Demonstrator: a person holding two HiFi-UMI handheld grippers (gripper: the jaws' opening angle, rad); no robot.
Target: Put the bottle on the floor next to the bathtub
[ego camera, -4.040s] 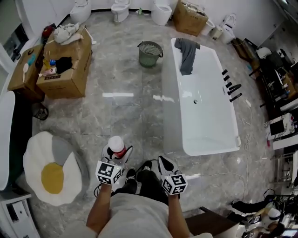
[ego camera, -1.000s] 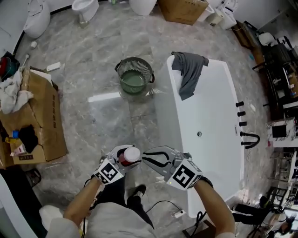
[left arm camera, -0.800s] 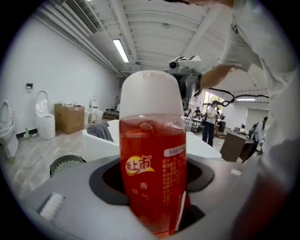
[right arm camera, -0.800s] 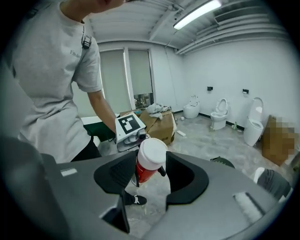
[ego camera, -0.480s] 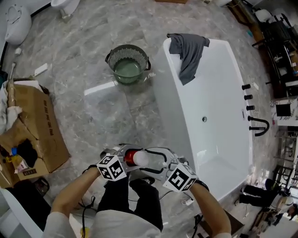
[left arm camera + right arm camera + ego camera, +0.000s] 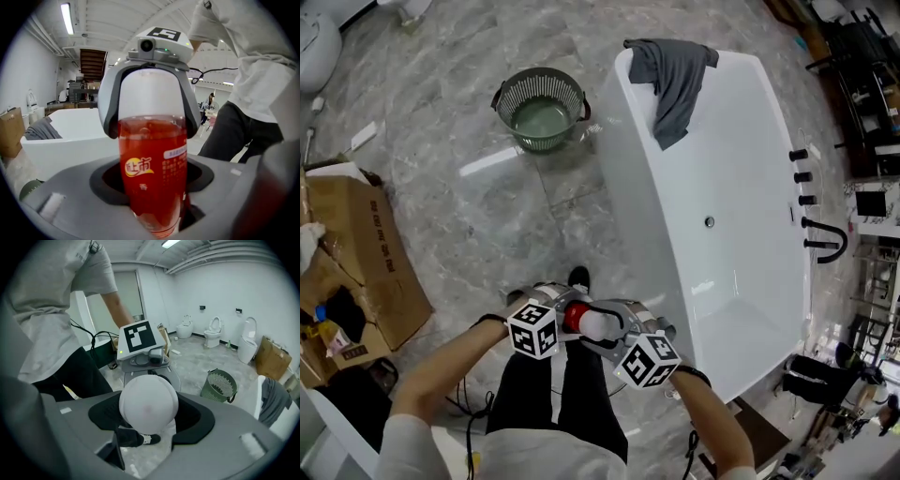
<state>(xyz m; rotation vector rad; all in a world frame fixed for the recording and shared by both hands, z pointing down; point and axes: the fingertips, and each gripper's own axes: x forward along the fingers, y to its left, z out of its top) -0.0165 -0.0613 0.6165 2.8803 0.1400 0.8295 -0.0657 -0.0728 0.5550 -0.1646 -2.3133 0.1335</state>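
The bottle [image 6: 581,321] has red drink in it and a white top, and lies nearly level above the floor, over the person's legs. My left gripper [image 6: 567,315] is shut on its red part [image 6: 152,173]. My right gripper [image 6: 606,326] faces it from the right; its jaws have just been opening and stand wide on either side of the white top [image 6: 148,402], with a gap at the pads. The left gripper view shows the right gripper [image 6: 150,96] arched over the bottle. The white bathtub [image 6: 628,178] is just to the right.
A grey towel [image 6: 671,66] hangs over the tub's far end and black taps [image 6: 806,202] line its right rim. A green basket [image 6: 540,108] stands on the marble floor beyond. A cardboard box [image 6: 352,253] is at the left. The person's shoe [image 6: 578,277] is just ahead of the grippers.
Both grippers and the bottle have sunk toward the floor beside the tub. The right gripper, apart from the bottle a second ago, now has its jaws round the white top.
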